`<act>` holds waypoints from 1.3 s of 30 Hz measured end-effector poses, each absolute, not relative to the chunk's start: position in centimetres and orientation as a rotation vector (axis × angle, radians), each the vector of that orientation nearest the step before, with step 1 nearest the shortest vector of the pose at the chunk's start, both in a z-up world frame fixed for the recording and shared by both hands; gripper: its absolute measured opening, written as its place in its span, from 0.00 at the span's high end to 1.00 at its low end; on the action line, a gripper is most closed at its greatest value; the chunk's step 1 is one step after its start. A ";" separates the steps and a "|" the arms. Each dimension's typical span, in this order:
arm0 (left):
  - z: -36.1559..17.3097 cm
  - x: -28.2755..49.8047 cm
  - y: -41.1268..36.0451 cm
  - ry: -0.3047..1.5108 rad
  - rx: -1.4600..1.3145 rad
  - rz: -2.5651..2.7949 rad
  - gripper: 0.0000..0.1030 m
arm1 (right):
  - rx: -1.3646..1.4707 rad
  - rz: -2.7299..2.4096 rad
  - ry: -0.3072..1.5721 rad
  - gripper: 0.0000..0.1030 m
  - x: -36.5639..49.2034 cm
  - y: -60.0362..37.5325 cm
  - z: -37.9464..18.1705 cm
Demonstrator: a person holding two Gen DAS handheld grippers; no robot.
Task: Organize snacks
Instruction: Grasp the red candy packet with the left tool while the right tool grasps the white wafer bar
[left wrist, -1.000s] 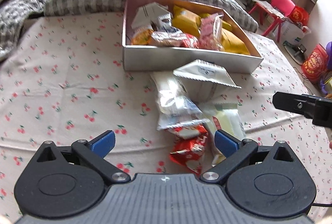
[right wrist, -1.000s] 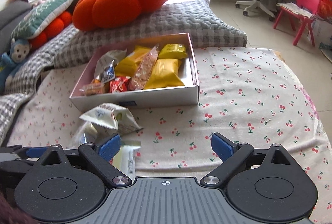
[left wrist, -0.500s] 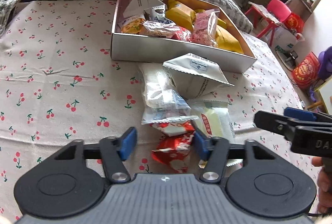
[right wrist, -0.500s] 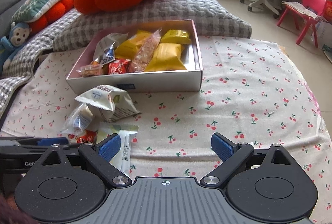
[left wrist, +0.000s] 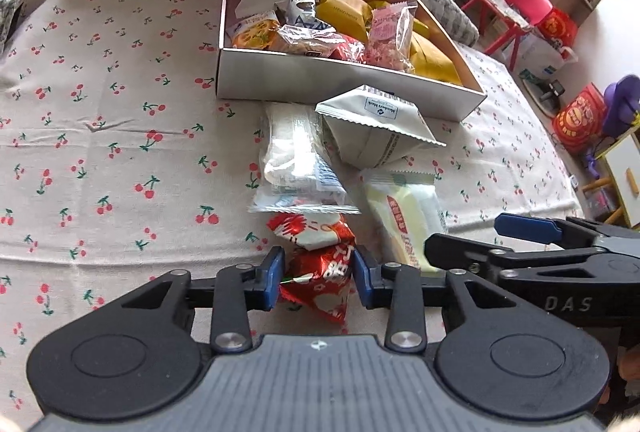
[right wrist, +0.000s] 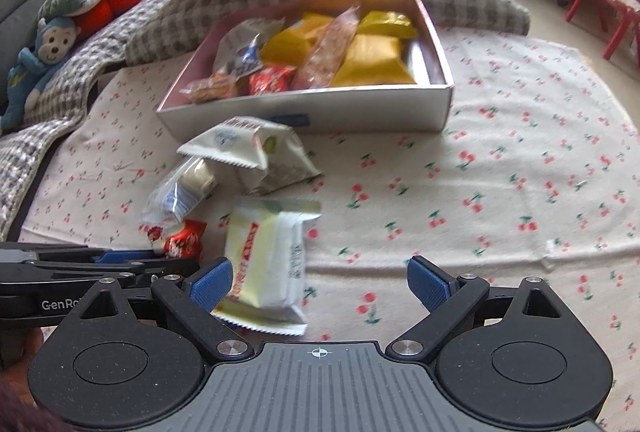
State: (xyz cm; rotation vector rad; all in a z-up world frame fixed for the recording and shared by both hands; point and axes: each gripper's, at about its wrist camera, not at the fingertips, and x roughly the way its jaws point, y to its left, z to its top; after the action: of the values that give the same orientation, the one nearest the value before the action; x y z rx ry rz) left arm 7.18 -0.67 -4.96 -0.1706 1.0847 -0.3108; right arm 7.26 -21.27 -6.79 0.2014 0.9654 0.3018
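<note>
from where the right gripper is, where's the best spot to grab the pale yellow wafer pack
Probably across its narrow width at mid-length, coming down from above. The pale yellow wafer pack lies flat, long axis pointing away, beside the right gripper left finger, so shift left to straddle it.

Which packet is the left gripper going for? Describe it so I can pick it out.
In front of the white box, four loose packets lie on the cherry cloth. It is the red packet, farthest from the box, between the left gripper pads, which have just been closing. It is the only red one outside the box.
</note>
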 end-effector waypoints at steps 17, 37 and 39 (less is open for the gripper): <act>-5.3 4.4 0.6 0.907 0.130 -0.408 0.66 | 0.049 0.331 0.865 0.07 5.9 -17.5 -8.5; -5.6 3.6 0.6 0.841 0.110 -0.454 0.71 | -0.037 0.357 0.749 0.53 4.7 -16.7 -8.5; -5.4 3.5 0.5 0.838 0.106 -0.467 0.71 | -0.012 0.361 0.763 0.54 4.9 -16.9 -8.3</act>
State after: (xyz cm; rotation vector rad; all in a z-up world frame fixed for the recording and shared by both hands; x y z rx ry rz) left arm 3.51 0.52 -5.39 0.1062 0.8377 -0.4667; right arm 4.88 -16.93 -8.31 -0.0116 0.7625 0.3607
